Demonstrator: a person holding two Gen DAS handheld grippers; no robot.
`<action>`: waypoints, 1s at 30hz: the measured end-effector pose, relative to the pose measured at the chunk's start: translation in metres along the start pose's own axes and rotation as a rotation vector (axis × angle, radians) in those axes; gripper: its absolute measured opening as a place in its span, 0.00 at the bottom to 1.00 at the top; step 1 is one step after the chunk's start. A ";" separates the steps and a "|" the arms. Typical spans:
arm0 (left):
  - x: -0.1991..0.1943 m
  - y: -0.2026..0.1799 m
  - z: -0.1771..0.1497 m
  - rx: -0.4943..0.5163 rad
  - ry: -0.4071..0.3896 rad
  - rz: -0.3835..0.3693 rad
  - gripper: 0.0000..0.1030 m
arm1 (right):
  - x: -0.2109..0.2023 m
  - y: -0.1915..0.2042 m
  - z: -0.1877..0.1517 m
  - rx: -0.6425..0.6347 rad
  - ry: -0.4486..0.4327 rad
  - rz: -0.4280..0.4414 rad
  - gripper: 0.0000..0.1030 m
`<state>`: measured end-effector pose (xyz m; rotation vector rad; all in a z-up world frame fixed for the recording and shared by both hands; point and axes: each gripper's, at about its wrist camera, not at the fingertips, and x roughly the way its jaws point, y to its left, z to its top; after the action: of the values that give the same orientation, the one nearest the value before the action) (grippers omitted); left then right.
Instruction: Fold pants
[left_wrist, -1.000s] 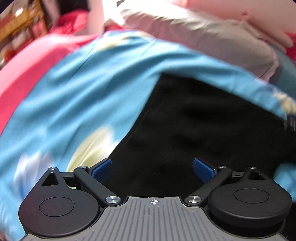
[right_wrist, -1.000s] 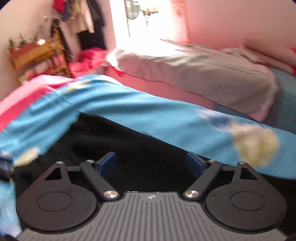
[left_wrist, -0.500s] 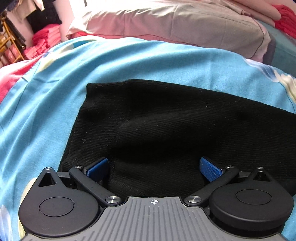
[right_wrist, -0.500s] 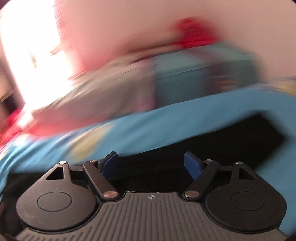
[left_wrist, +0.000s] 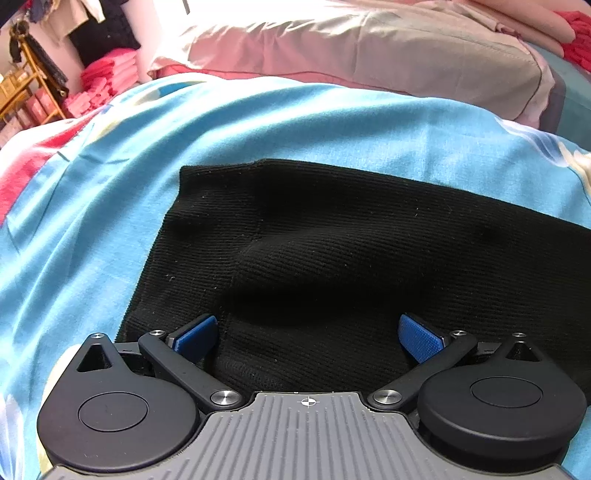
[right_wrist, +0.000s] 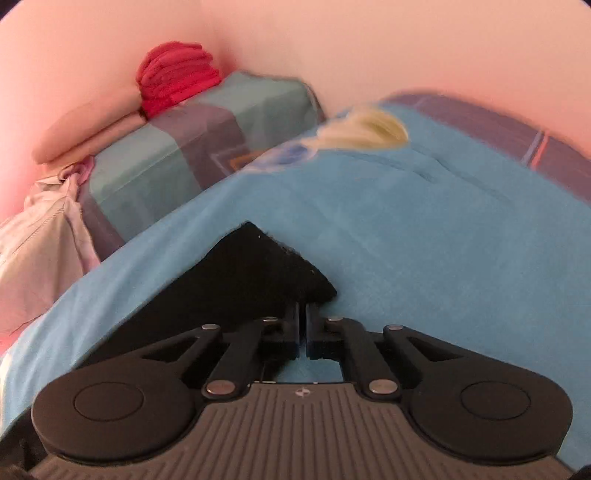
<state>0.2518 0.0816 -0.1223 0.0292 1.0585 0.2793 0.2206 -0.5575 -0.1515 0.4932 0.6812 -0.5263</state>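
Pinching one corner of the soft, floppy black ribbed pants (right_wrist: 258, 273) on the blue bed sheet (left_wrist: 332, 122), the right claw (right_wrist: 302, 332) is clamped tight, while the left claw (left_wrist: 308, 334) hangs wide apart above them.

The black pants (left_wrist: 332, 236) run off the right edge, their near hem hidden behind the left gripper (left_wrist: 308, 334).

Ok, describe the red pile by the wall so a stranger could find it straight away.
Start at the blue flowered bedsheet where the black ribbed knit pants lie. Beyond it sits a folded teal-and-purple patterned quilt against the pink wall. On its far end is the stack of folded red cloth, the only bright red thing there, beside a pale peach pillow.
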 end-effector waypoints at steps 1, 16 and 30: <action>0.000 0.000 0.001 0.002 0.006 0.002 1.00 | -0.007 0.001 0.001 -0.016 -0.012 -0.018 0.20; -0.013 -0.032 0.003 0.124 -0.024 0.012 1.00 | -0.063 0.205 -0.138 -0.869 0.330 0.484 0.37; -0.005 -0.066 0.015 0.136 -0.004 -0.062 1.00 | -0.067 0.253 -0.172 -0.917 0.463 0.664 0.37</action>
<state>0.2764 0.0187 -0.1208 0.1187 1.0710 0.1510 0.2494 -0.2451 -0.1574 -0.0594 1.0475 0.5505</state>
